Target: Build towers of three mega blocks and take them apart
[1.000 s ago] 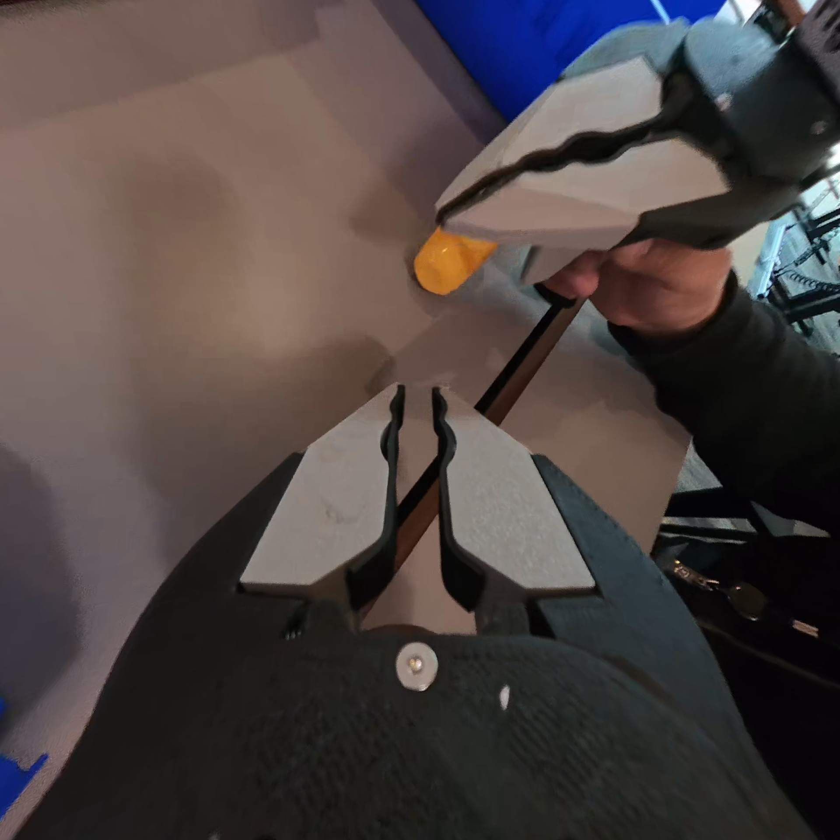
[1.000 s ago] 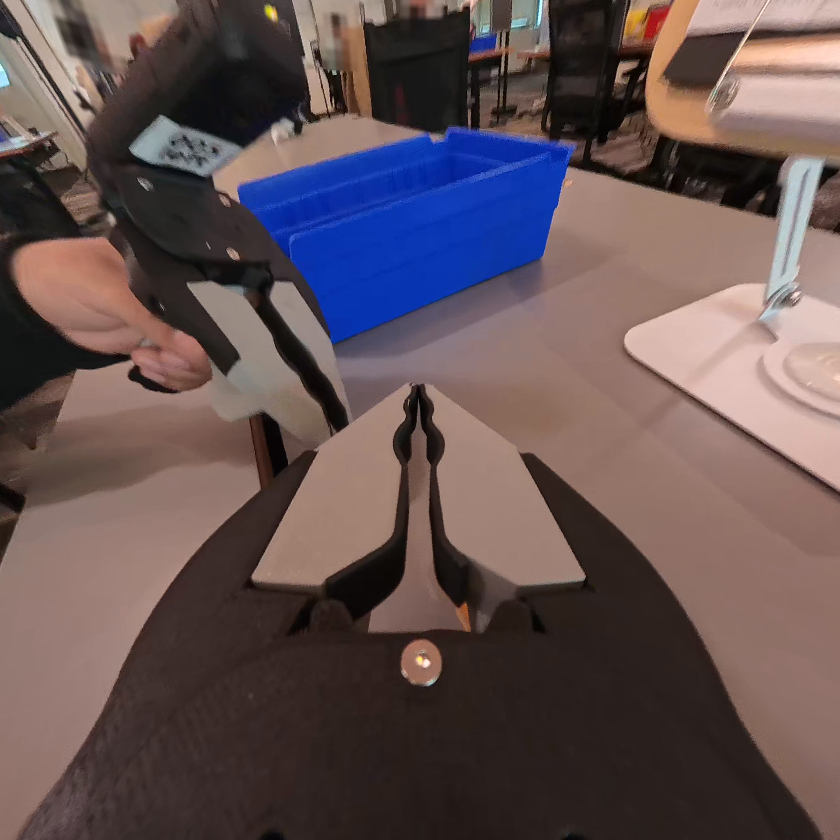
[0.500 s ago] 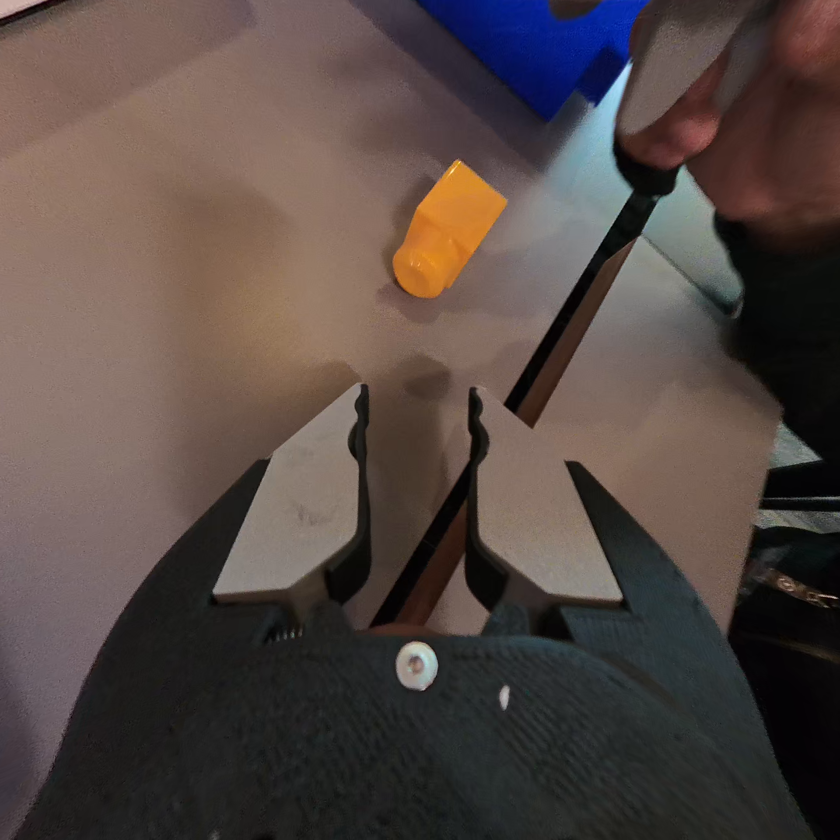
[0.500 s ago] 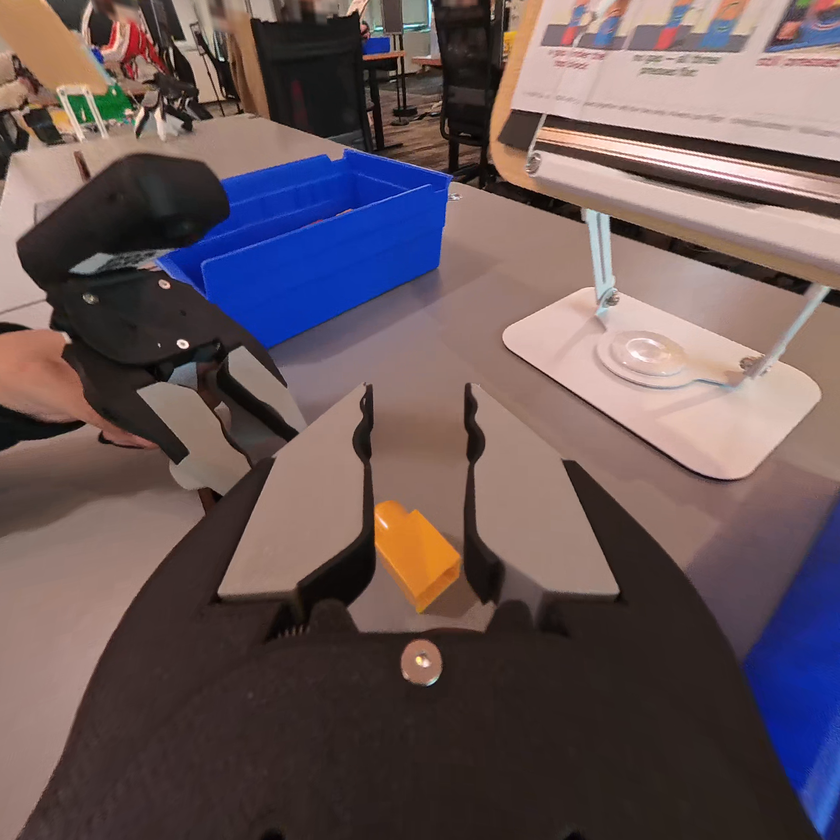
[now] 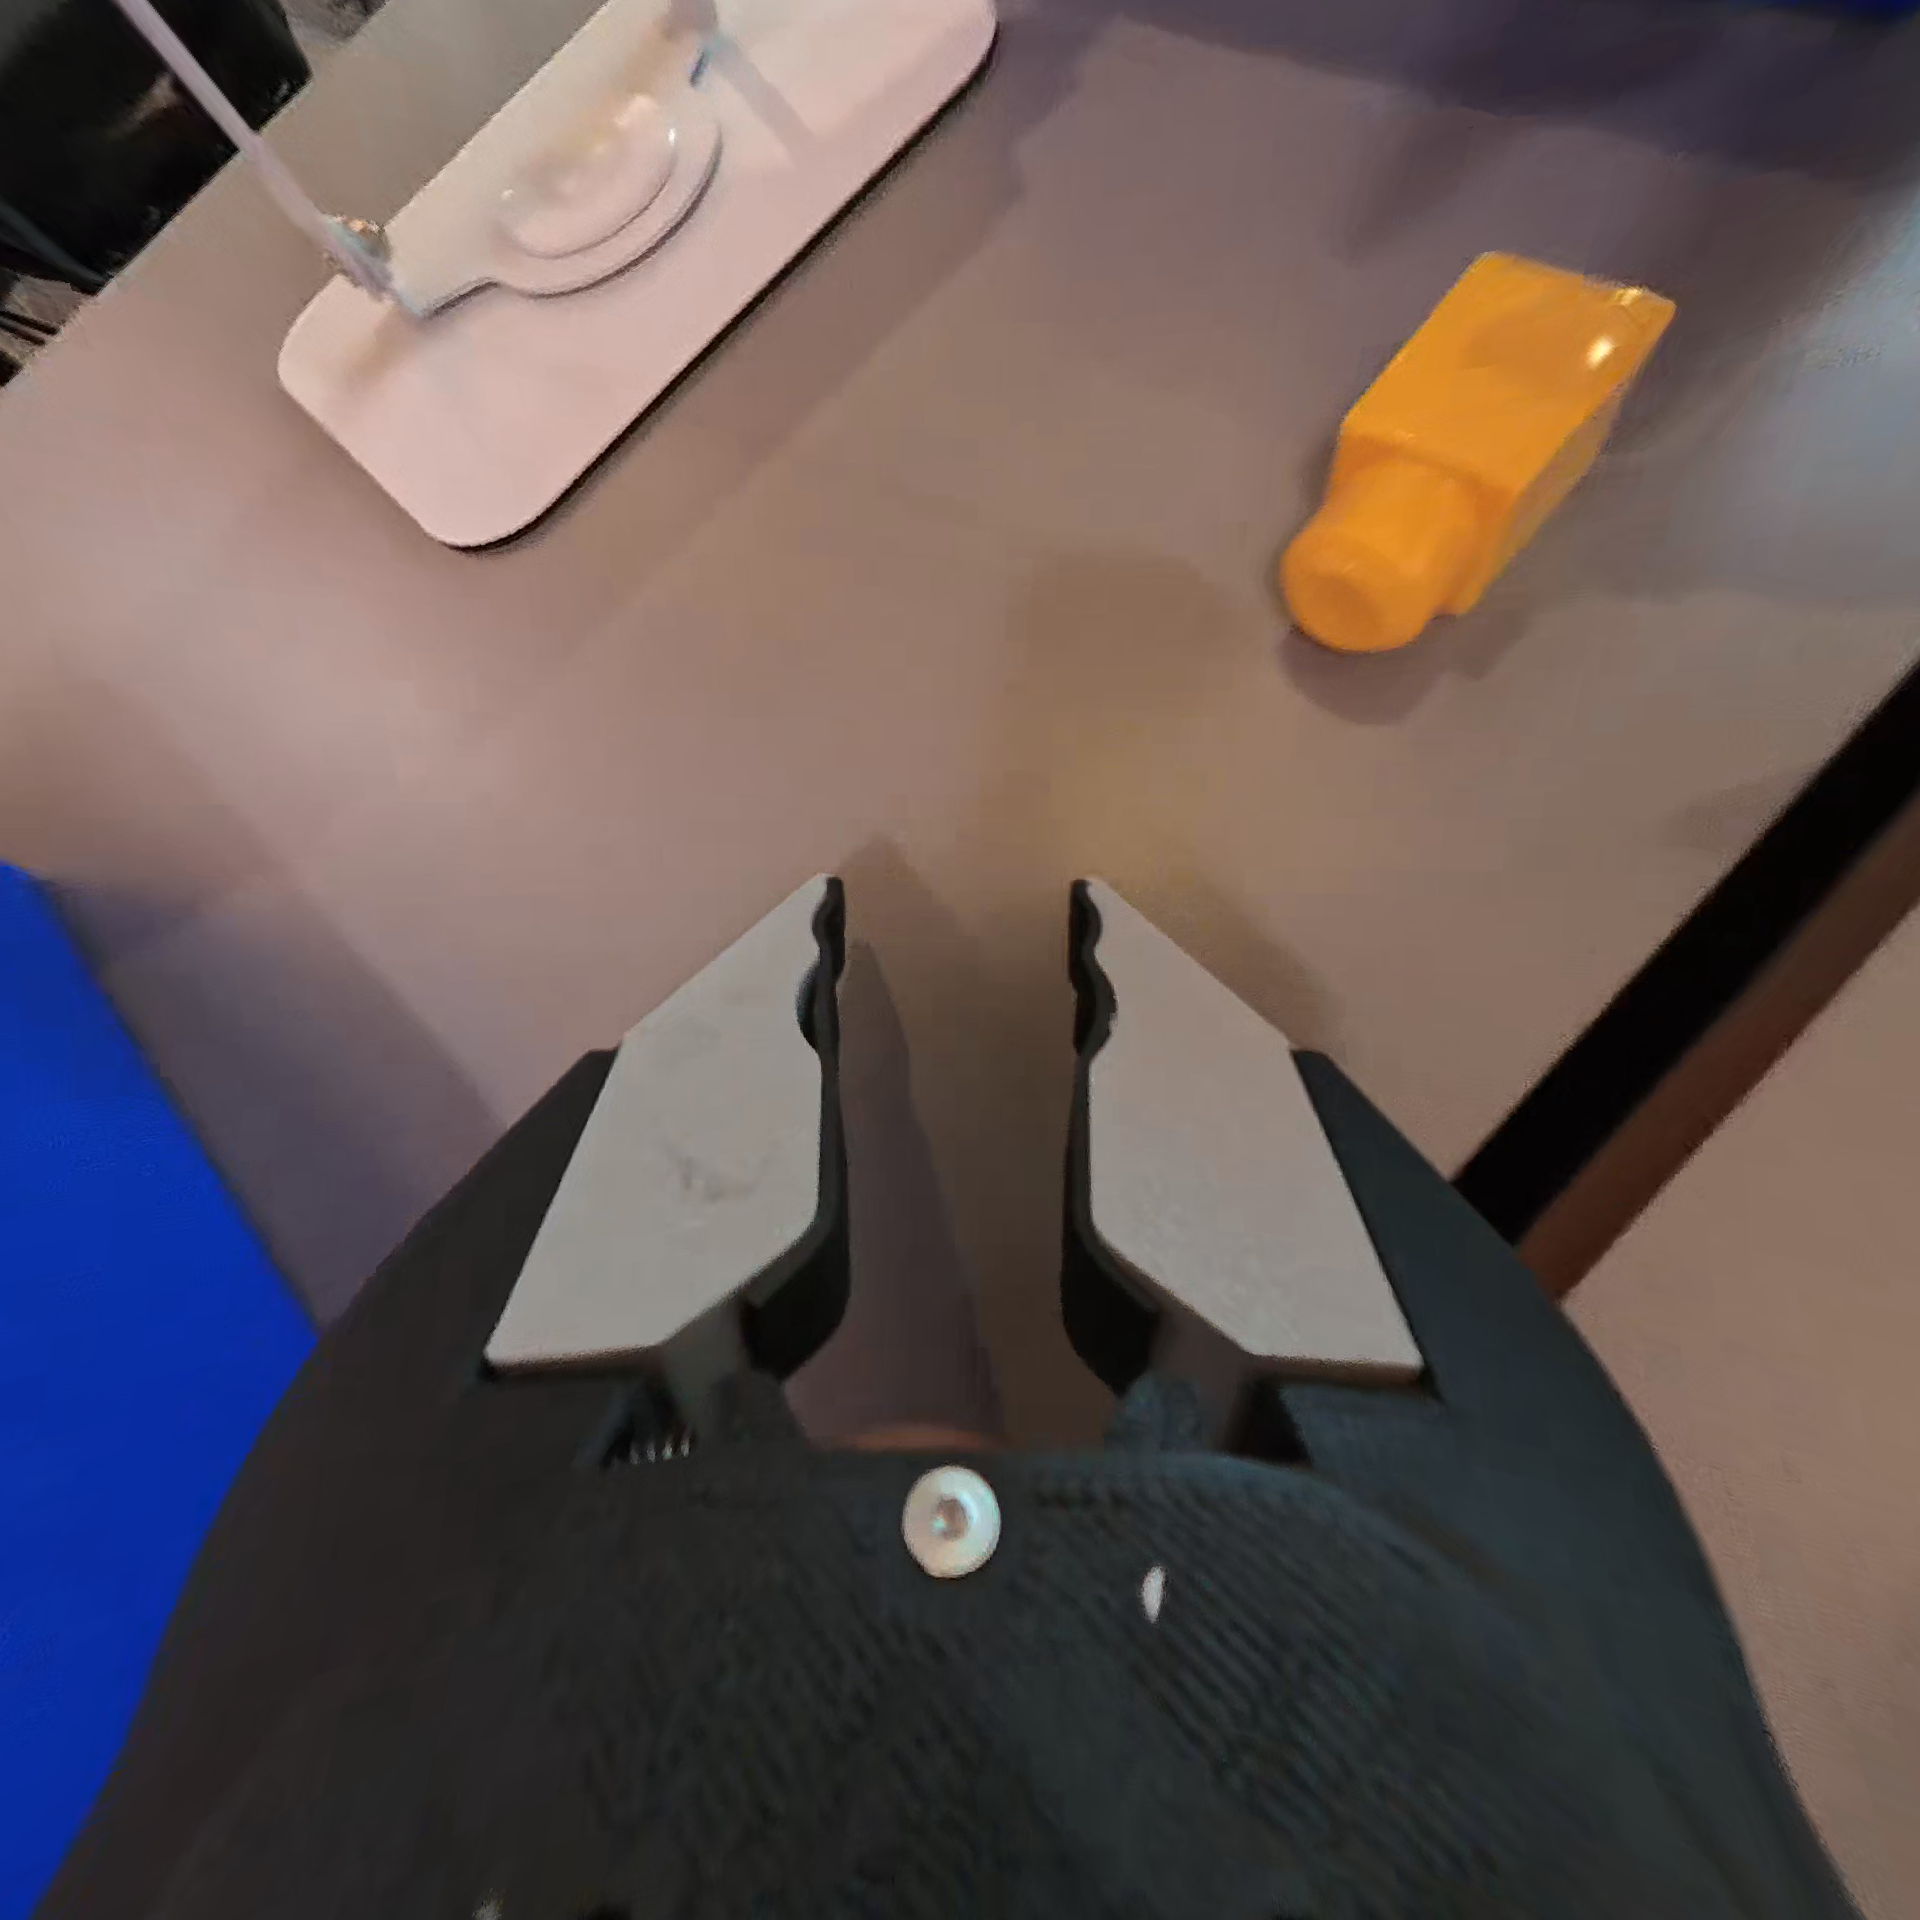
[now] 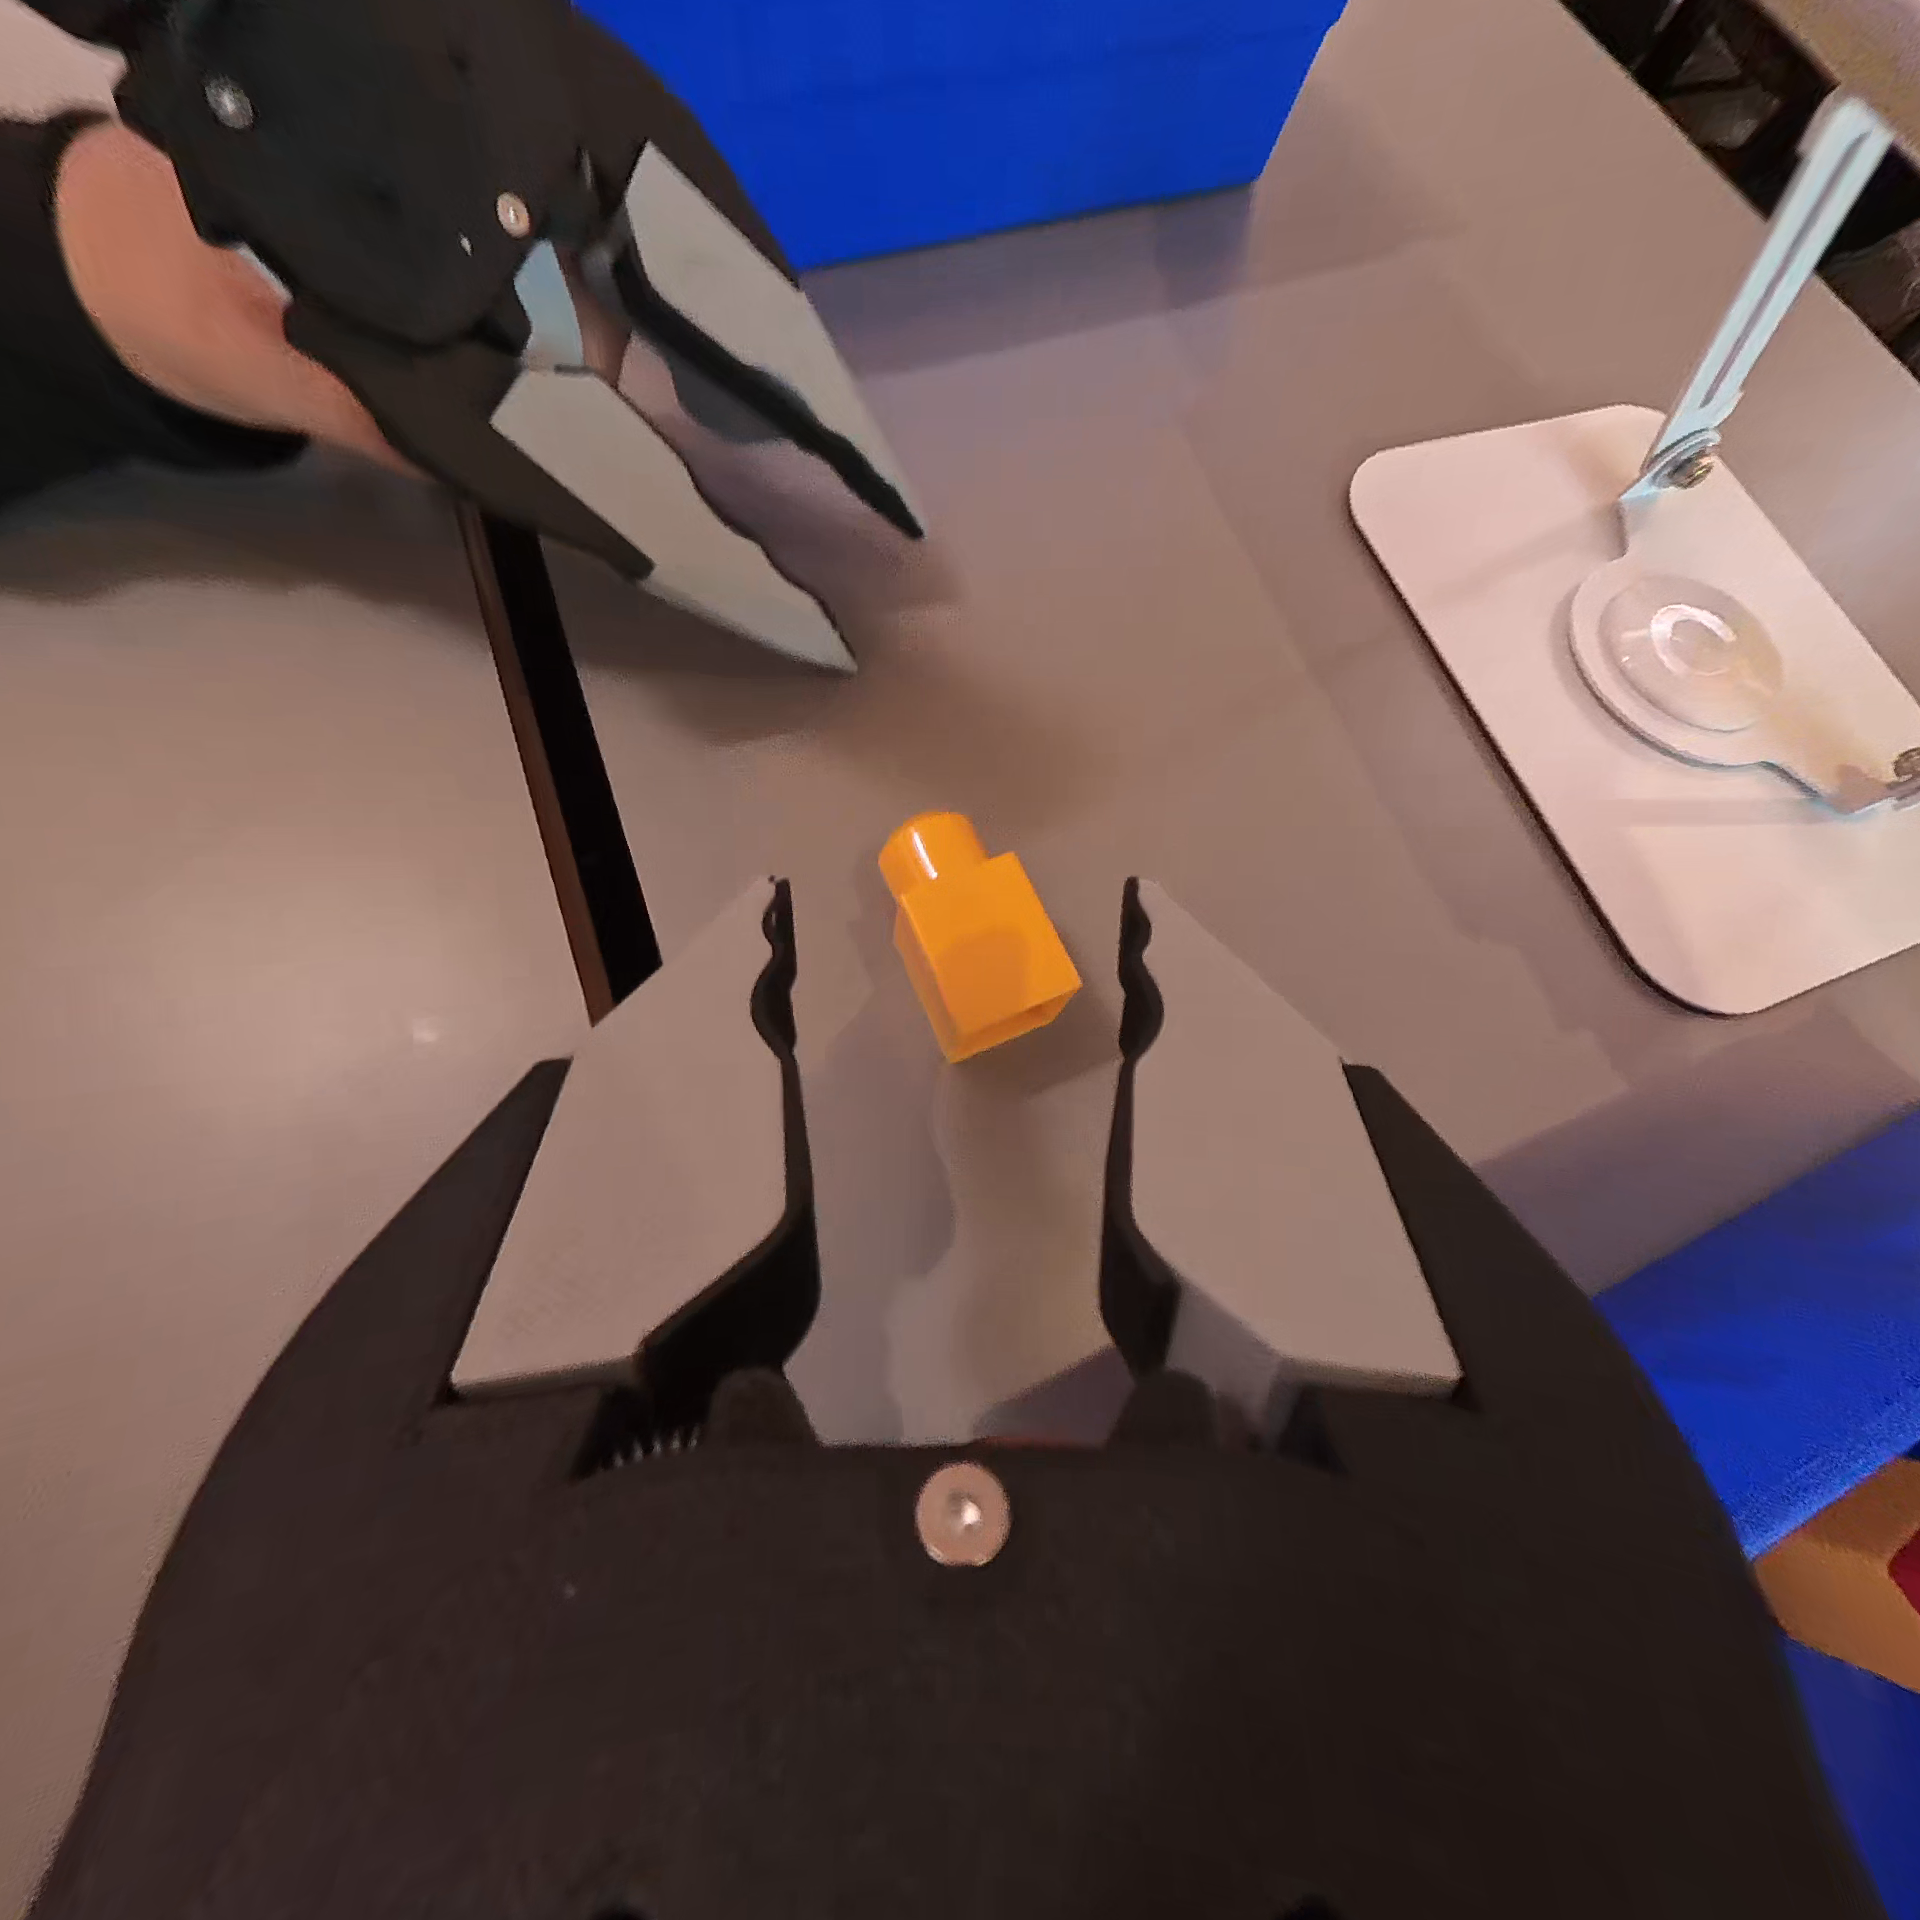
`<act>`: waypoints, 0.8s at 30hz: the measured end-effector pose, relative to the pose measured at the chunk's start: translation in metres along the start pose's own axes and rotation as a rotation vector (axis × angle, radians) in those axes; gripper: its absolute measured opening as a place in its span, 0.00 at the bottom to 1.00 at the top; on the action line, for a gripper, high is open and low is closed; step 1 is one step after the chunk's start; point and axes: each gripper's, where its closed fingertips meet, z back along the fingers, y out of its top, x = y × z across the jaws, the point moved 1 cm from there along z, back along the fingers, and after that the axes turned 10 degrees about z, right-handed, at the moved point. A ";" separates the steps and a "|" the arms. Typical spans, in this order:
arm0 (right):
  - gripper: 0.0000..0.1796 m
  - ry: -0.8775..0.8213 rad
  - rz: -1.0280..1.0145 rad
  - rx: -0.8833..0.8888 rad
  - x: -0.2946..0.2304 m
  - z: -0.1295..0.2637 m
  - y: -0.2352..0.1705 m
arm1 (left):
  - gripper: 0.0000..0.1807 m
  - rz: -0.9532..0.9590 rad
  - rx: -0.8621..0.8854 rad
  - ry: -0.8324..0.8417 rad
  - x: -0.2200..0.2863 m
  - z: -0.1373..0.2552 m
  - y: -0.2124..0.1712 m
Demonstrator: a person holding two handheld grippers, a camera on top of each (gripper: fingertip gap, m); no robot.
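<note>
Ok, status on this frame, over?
Both grippers open: left, right. Orange block on its side on table, unheld. Nothing in the way.

You have bare tabletop (image 6: 1091,748) all round the orange block (image 6: 982,951); the white stand base (image 6: 1558,665) flanks right, the blue bin (image 6: 935,125) beyond.

From where I stand, nothing here carries writing, labels, numbers or signs that I can read.
</note>
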 end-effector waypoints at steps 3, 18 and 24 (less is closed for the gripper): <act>0.33 0.006 0.045 -0.116 -0.001 -0.007 -0.011 | 0.23 0.050 0.045 -0.002 -0.005 0.005 0.005; 0.26 0.214 0.295 -0.783 -0.005 -0.058 -0.031 | 0.23 0.152 0.074 0.036 -0.029 0.015 0.001; 0.17 0.227 0.175 -0.672 -0.004 -0.060 -0.027 | 0.23 0.352 0.130 -0.010 -0.048 0.022 0.002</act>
